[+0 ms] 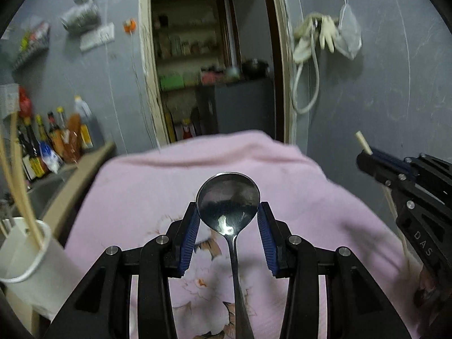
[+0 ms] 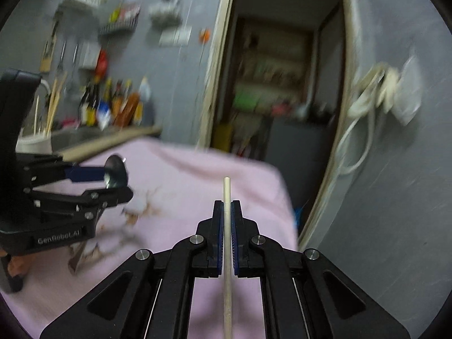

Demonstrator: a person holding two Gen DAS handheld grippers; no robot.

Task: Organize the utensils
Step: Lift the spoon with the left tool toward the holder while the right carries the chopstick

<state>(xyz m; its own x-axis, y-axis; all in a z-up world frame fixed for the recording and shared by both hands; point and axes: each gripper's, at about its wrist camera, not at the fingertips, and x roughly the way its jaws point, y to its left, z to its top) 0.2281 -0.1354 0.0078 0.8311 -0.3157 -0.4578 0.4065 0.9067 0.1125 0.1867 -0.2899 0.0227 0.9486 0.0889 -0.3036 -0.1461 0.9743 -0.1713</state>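
Two utensils are up off the pink cloth (image 1: 282, 169): the left gripper (image 1: 228, 220) hugs a steel spoon (image 1: 228, 197) by its bowl, and the right gripper (image 2: 226, 217) pinches a pale chopstick (image 2: 226, 197). Neither is stowed yet; I'd guess the white holder (image 1: 31, 257) with chopsticks, beside the left gripper, awaits both.
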